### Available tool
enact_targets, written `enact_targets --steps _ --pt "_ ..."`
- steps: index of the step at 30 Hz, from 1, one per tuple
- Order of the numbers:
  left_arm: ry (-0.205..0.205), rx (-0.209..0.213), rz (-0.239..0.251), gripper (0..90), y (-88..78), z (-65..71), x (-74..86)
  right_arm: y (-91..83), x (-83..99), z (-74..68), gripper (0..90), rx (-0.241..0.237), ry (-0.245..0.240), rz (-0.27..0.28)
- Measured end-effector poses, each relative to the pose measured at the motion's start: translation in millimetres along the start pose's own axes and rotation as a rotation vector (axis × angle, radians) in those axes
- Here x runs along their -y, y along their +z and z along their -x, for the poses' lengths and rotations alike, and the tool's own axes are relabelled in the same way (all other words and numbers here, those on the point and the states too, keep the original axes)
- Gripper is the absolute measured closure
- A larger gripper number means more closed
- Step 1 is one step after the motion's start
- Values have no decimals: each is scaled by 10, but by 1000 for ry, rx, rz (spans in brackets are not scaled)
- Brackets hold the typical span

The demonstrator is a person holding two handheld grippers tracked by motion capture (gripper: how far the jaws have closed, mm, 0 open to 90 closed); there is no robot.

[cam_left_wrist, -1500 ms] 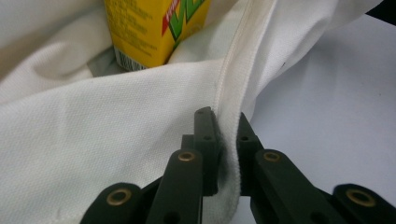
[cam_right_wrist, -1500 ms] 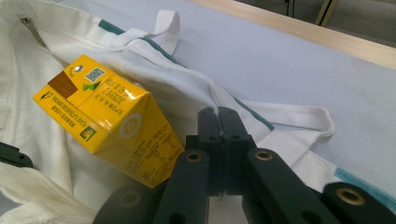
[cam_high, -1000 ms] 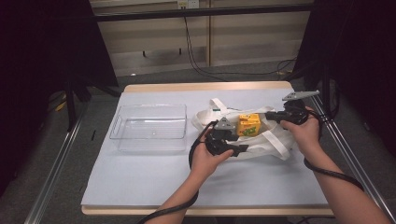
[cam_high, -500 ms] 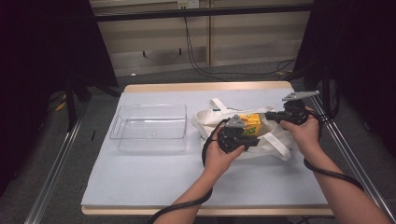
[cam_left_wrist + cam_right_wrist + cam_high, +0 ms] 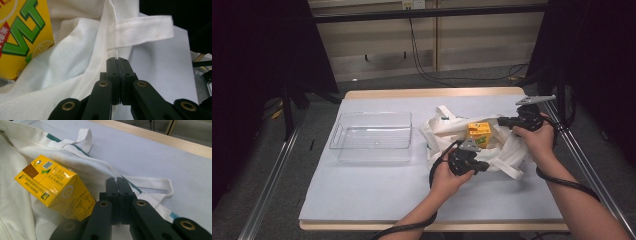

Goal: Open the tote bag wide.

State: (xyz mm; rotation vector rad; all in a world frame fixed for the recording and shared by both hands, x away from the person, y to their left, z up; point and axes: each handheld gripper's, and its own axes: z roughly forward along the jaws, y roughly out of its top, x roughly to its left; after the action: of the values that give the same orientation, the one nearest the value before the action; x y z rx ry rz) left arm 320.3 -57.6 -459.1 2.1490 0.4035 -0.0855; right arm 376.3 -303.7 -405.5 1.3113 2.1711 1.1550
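A white cloth tote bag lies crumpled on the table right of centre, mouth up. A yellow drink carton stands inside its opening. My left gripper is shut on the bag's near rim hem, beside a handle strap, with the carton close at the left. My right gripper is shut on the bag's far rim, where a handle loop runs off. In the right gripper view the carton lies tilted against the cloth.
A clear plastic tray, empty, stands on the grey mat's left half. Cables trail from both grippers over the near table edge. Metal frame rails run along both sides of the table.
My left gripper has moved right along the bag's near side and now pinches the rim hem. The right gripper has stayed in place on the far rim.
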Motion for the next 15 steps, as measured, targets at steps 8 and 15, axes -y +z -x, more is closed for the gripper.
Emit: enact_targets --steps 8,15 --pt "6 -4 -48 895 57 7 95 42 1 41 889 6 5 0" --pt "9 0 -47 896 68 9 129 127 27 100 889 25 10 -2"
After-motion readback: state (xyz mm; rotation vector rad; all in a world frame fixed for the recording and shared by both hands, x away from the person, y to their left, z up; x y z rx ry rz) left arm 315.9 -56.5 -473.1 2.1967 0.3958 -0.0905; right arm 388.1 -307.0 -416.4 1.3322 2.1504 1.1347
